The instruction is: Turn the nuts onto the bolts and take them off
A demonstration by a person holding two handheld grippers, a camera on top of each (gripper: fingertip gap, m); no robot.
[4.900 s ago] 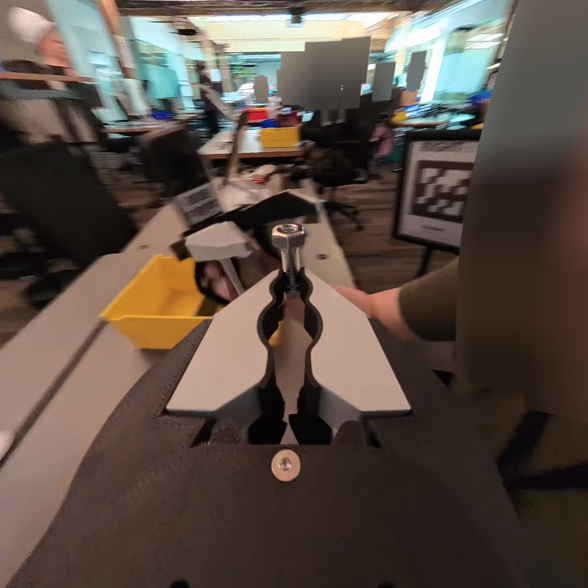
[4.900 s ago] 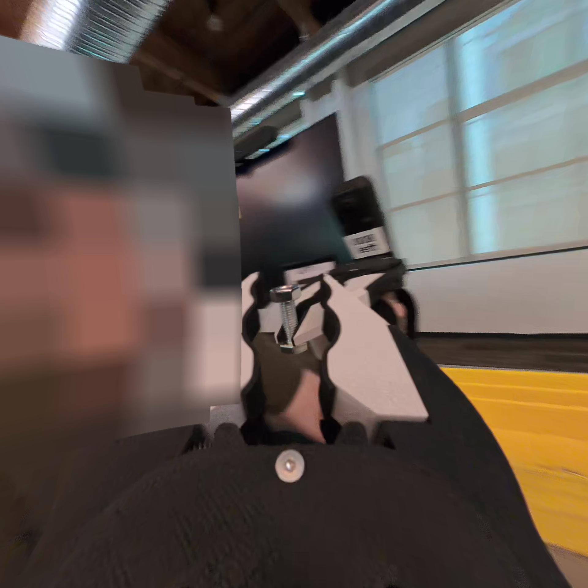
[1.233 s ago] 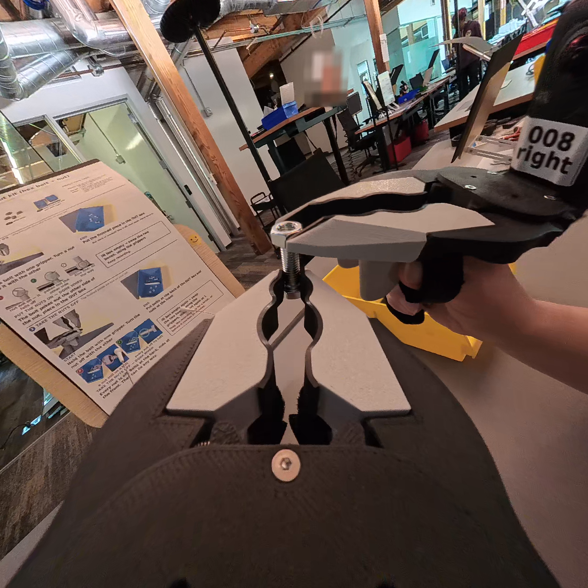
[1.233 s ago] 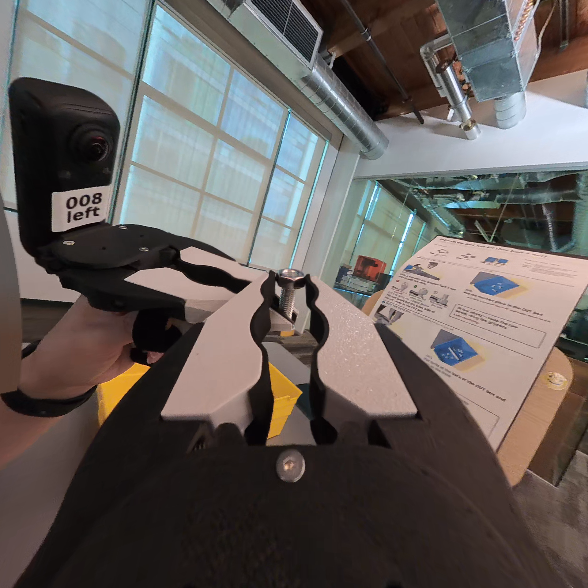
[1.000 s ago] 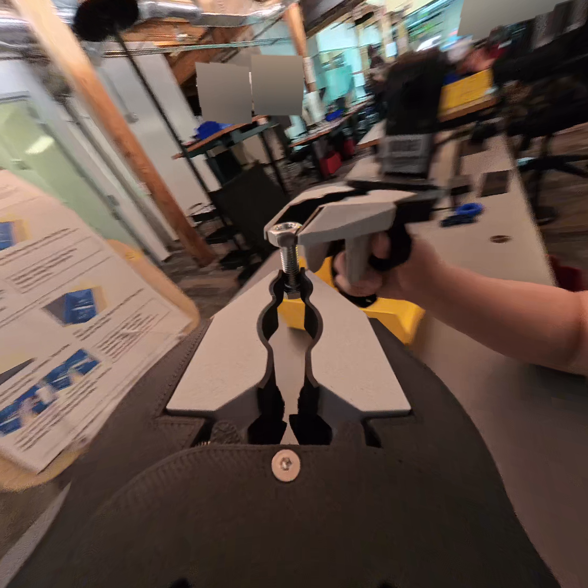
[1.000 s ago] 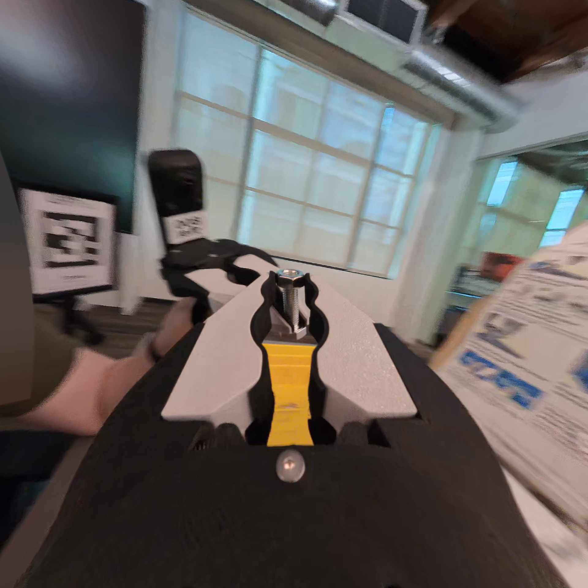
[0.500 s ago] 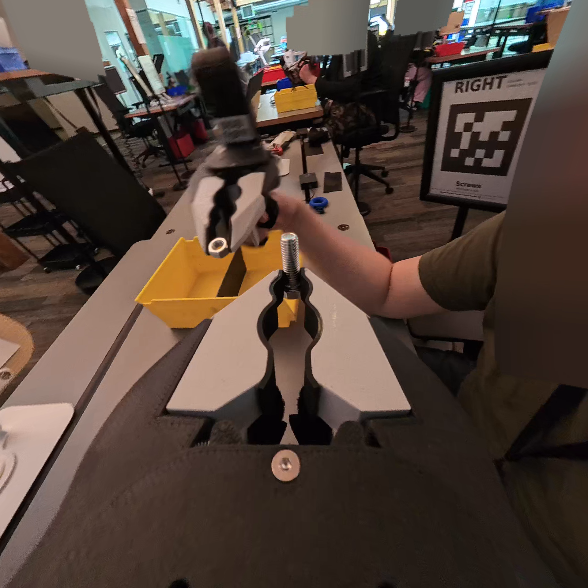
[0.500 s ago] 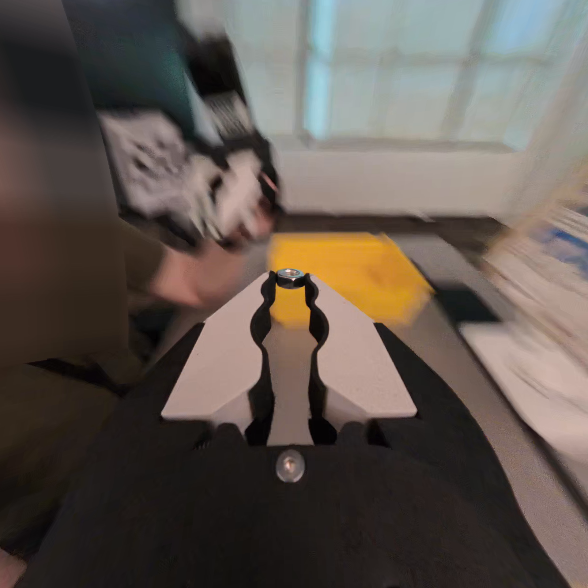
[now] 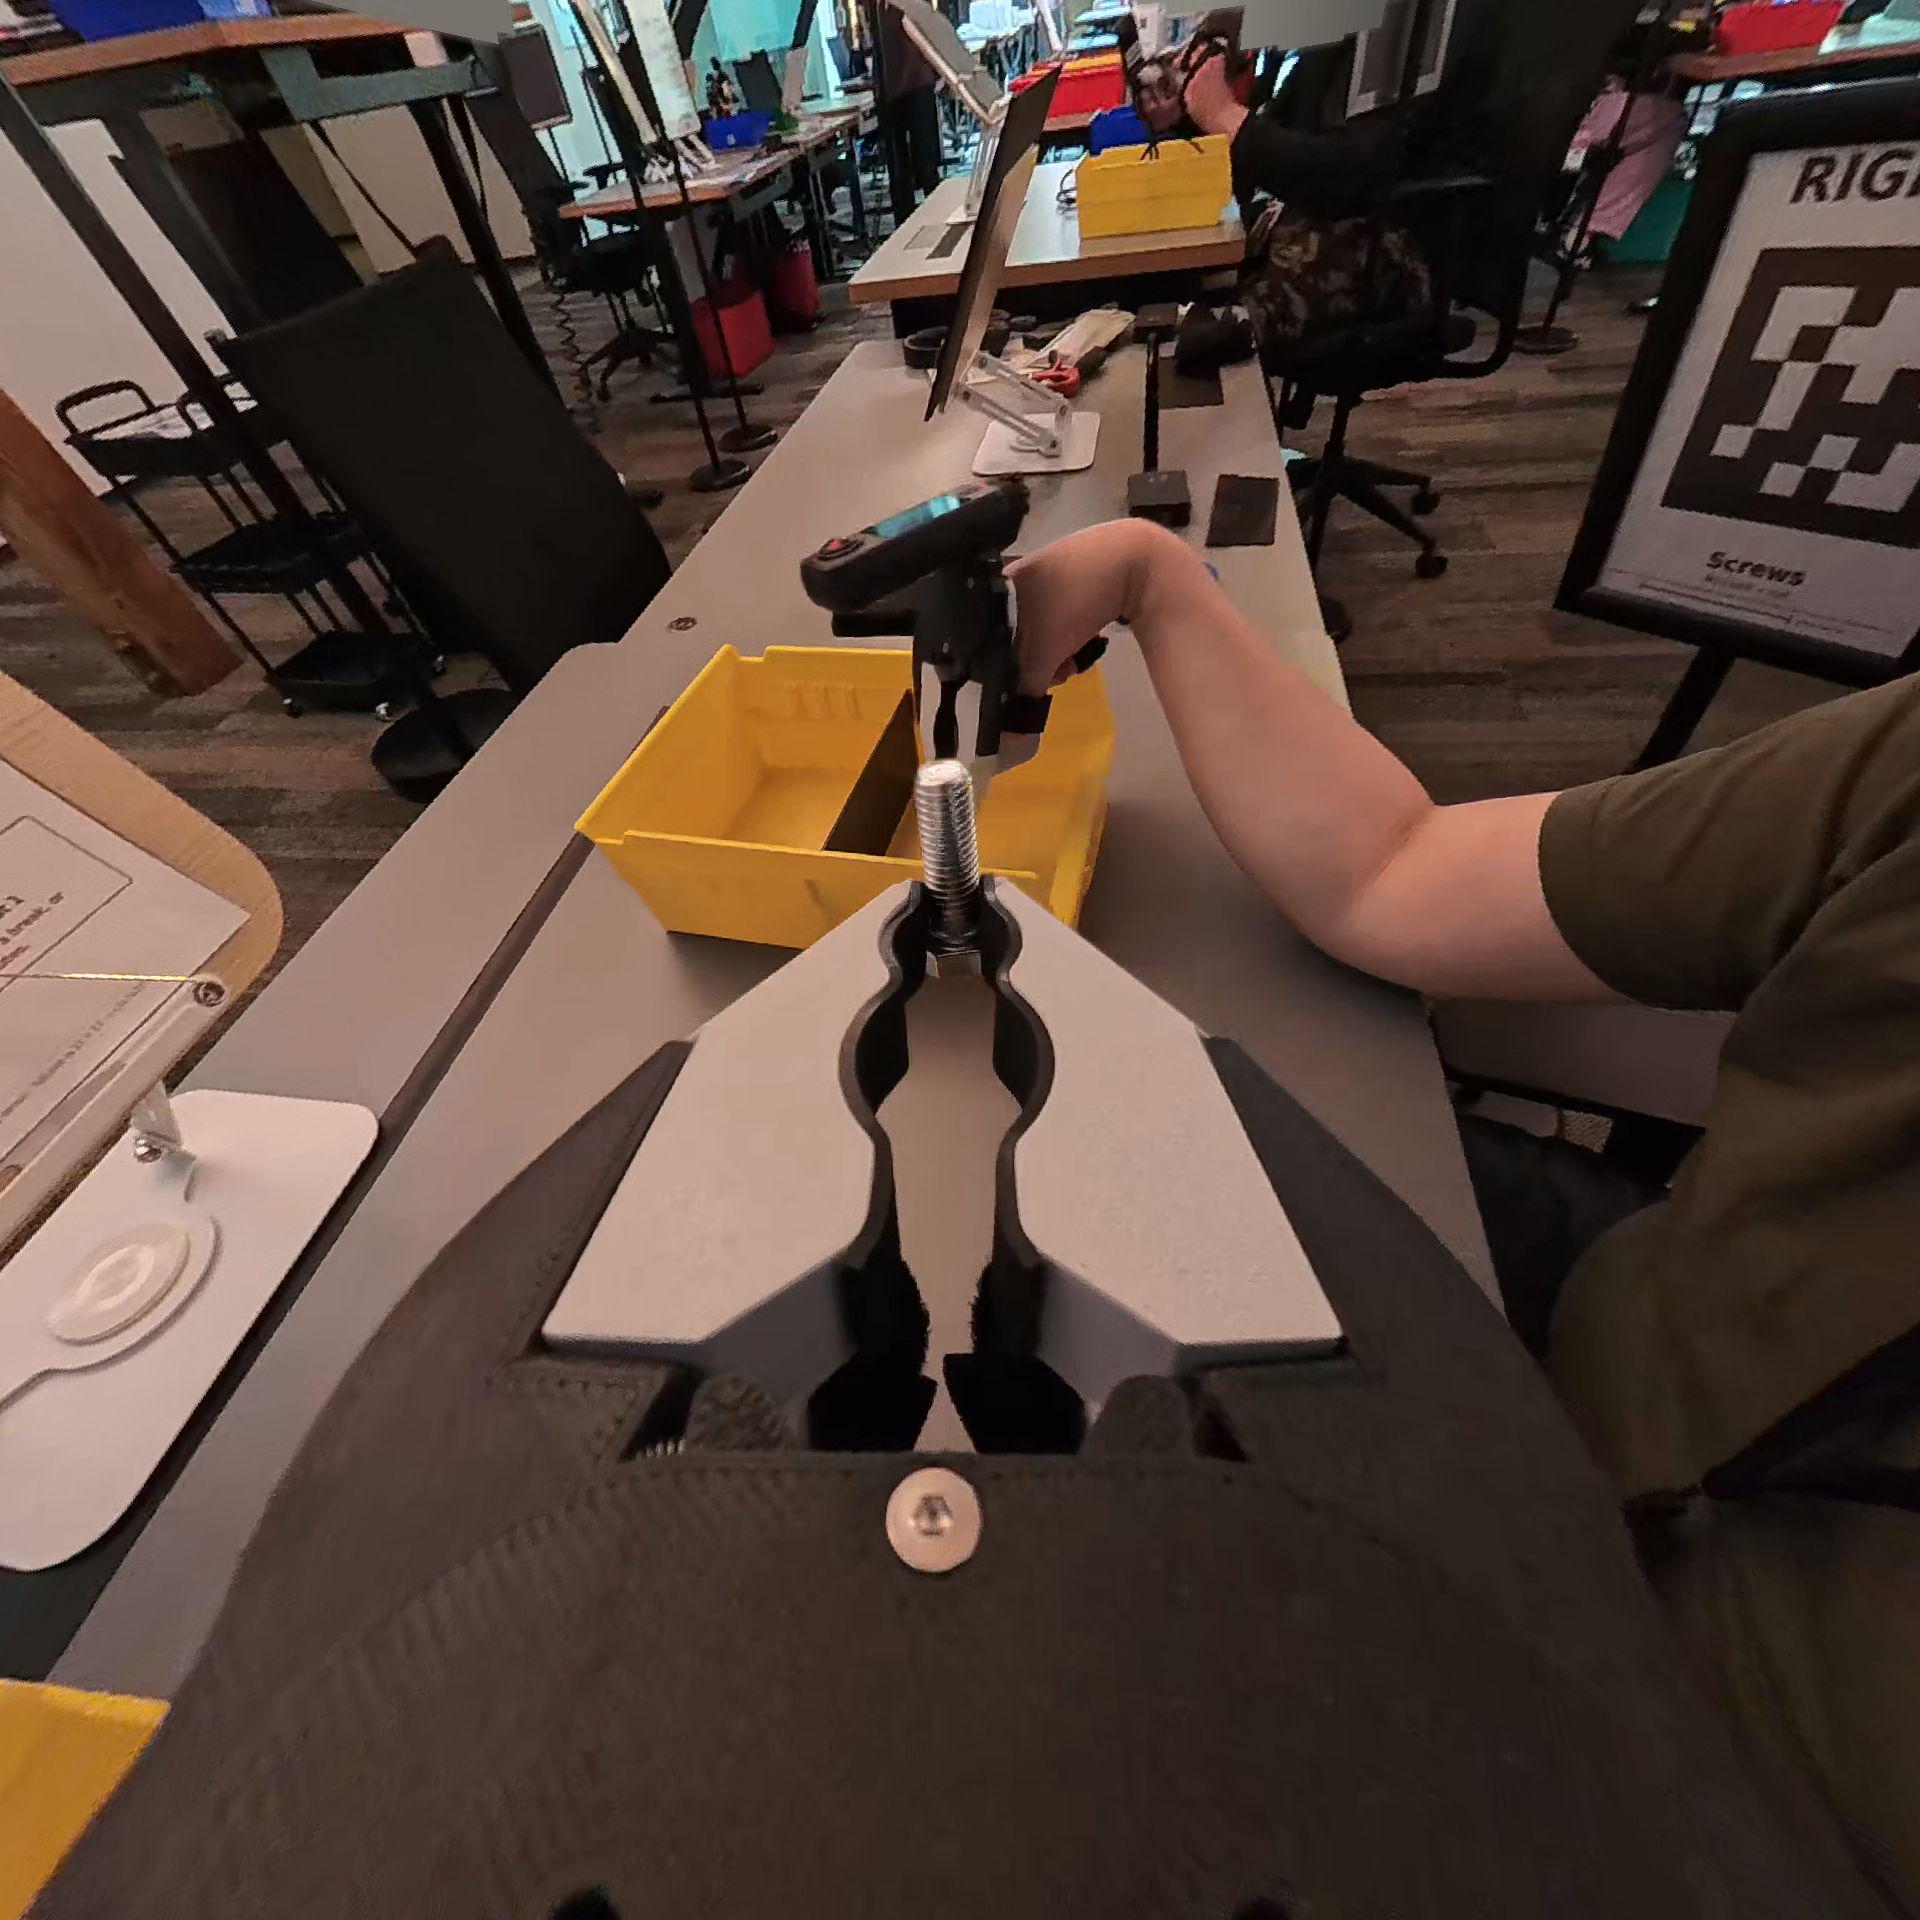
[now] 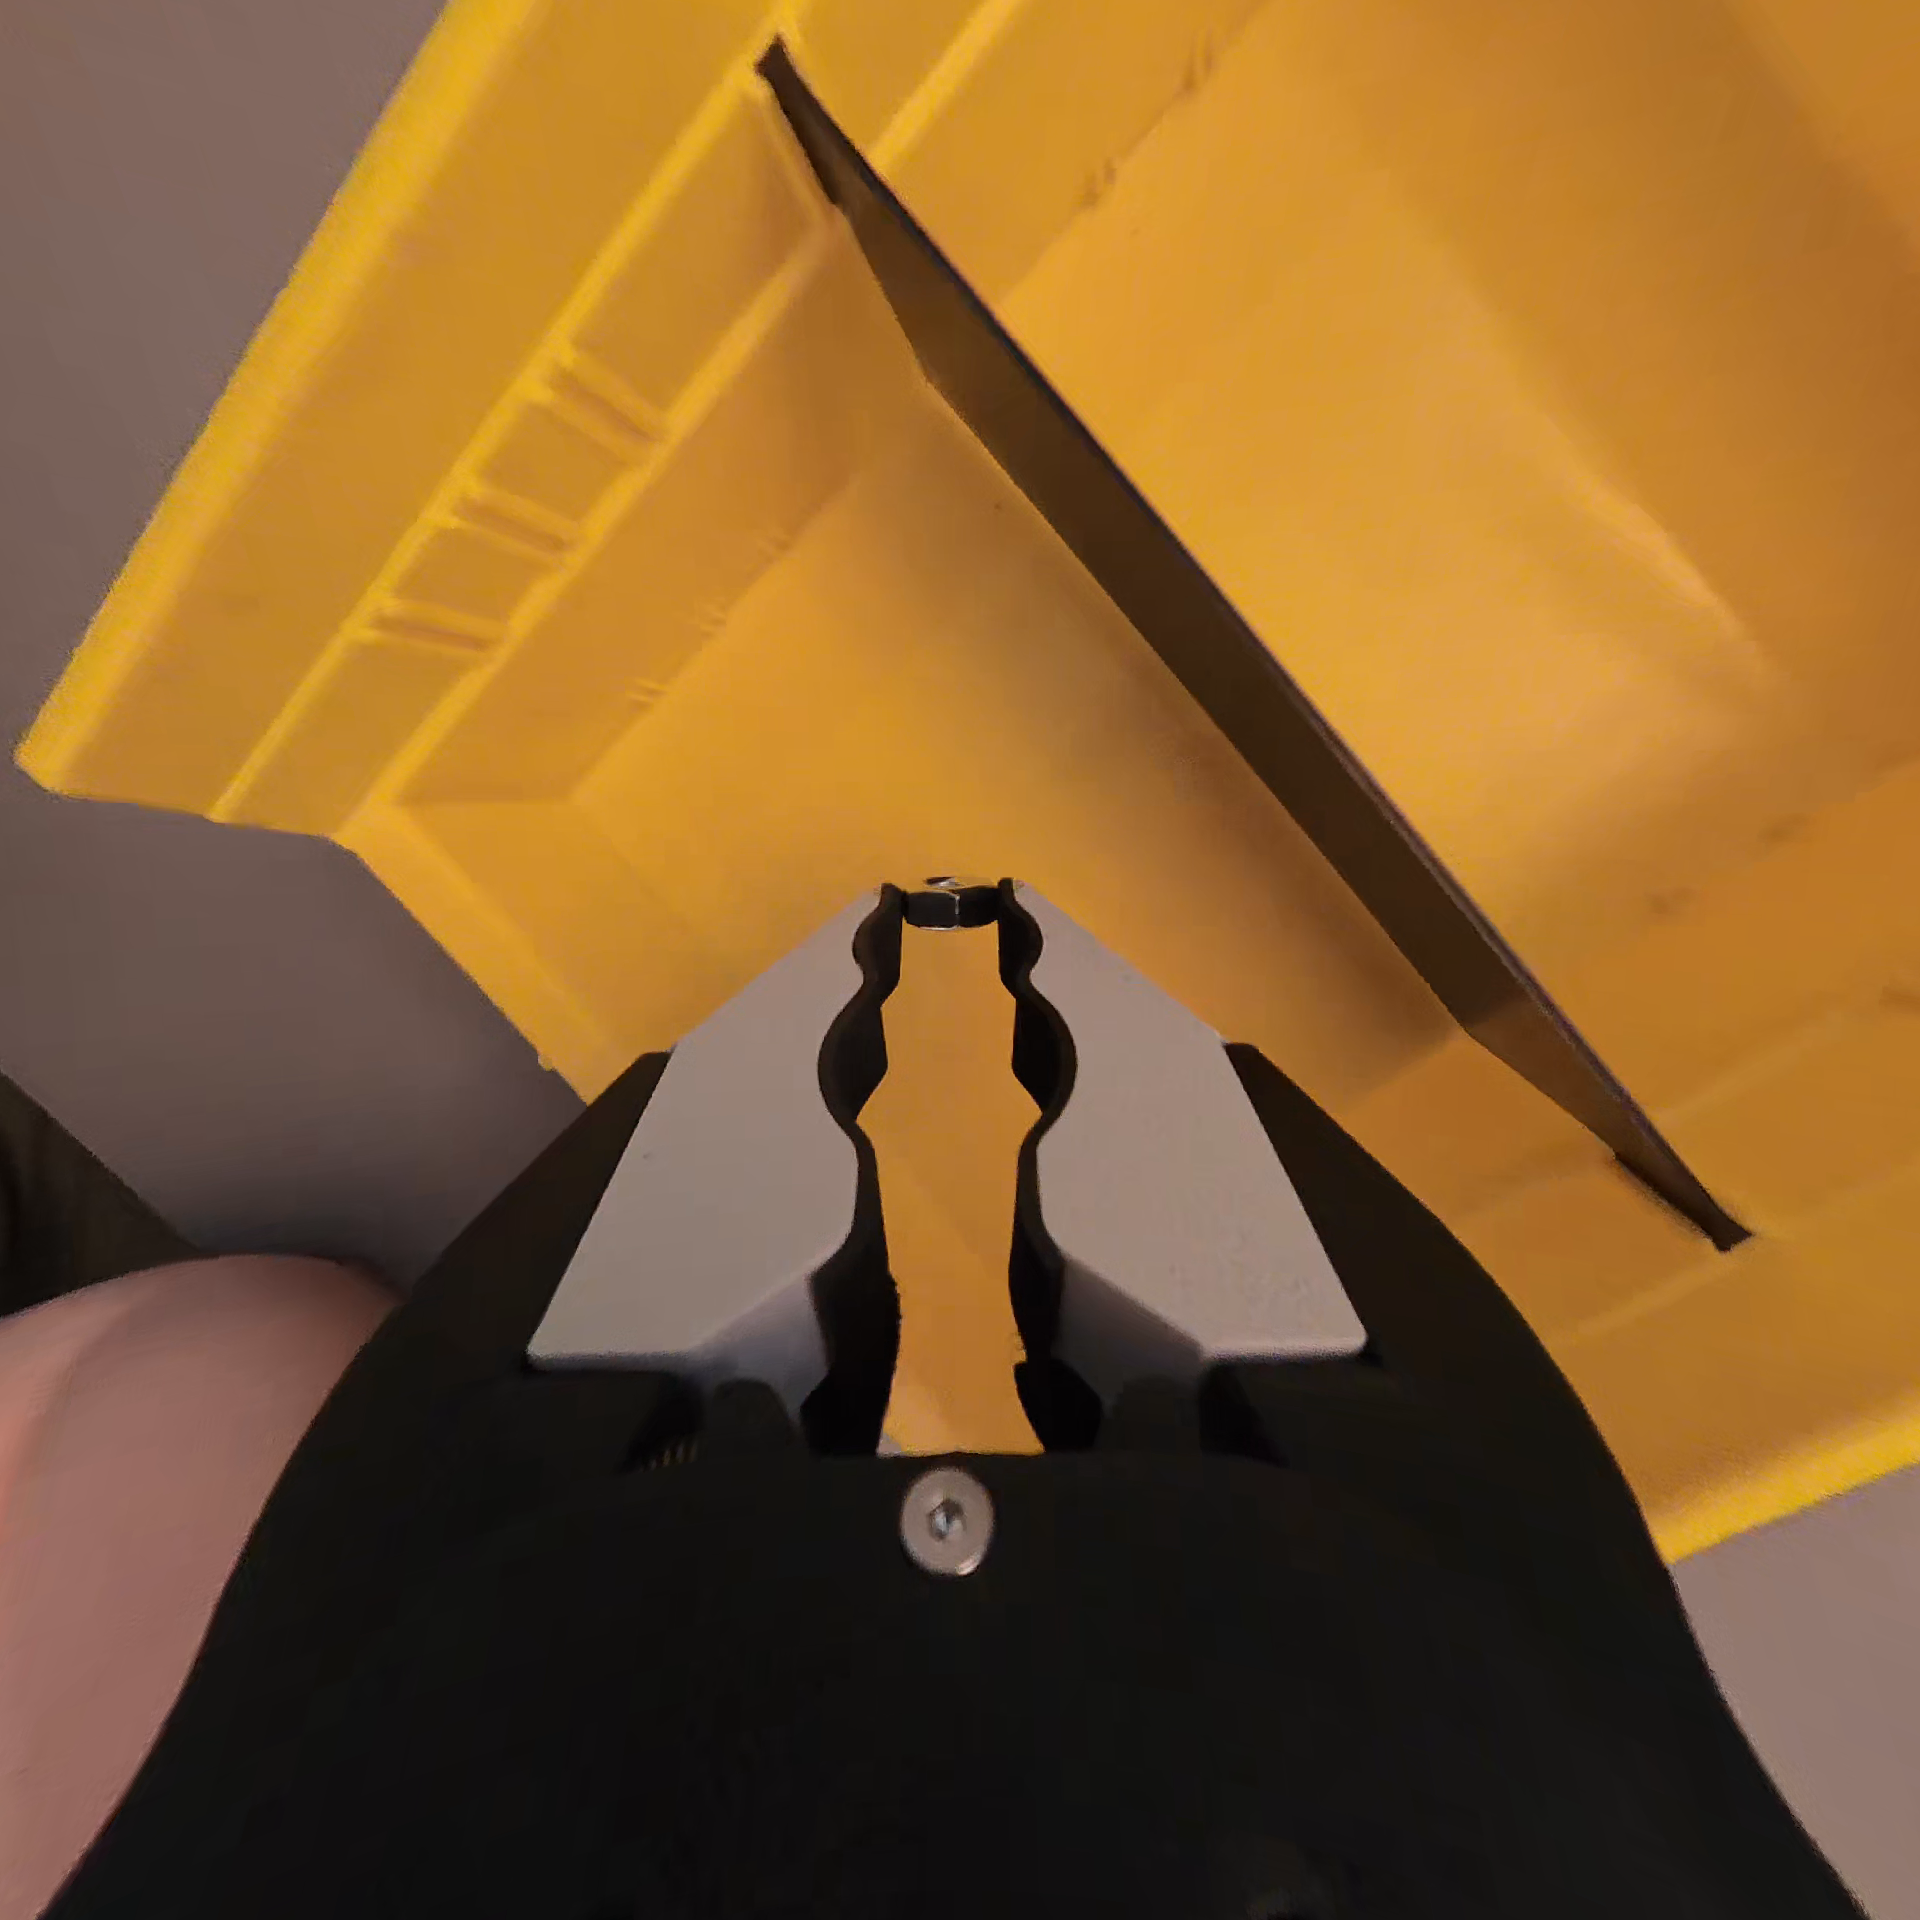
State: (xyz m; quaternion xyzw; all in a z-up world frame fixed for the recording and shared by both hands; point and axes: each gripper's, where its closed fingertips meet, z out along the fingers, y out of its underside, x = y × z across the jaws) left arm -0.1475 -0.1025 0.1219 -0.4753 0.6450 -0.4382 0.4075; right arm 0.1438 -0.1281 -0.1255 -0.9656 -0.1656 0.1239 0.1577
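My left gripper (image 9: 951,951) is shut on a silver bolt (image 9: 945,831) by its head end, and the bare threaded shaft stands up out of the tips. My right gripper (image 10: 948,906) is shut on a small steel nut (image 10: 943,902) and points down into the yellow bin (image 10: 1195,582), over the compartment on one side of its black divider (image 10: 1195,623). In the left wrist view the right gripper (image 9: 961,727) hangs over the yellow bin (image 9: 727,831) beyond the bolt.
The grey table (image 9: 1195,935) runs away from me. An instruction board on a white stand (image 9: 156,1299) stands at the left. A framed marker sign (image 9: 1797,384) stands at the right. The person's arm (image 9: 1299,790) reaches across. A second yellow bin's corner (image 9: 62,1797) shows at bottom left.
The nut has come off the bolt. My right gripper has carried it away and down over the yellow bin. My left gripper still holds the bolt, now bare.
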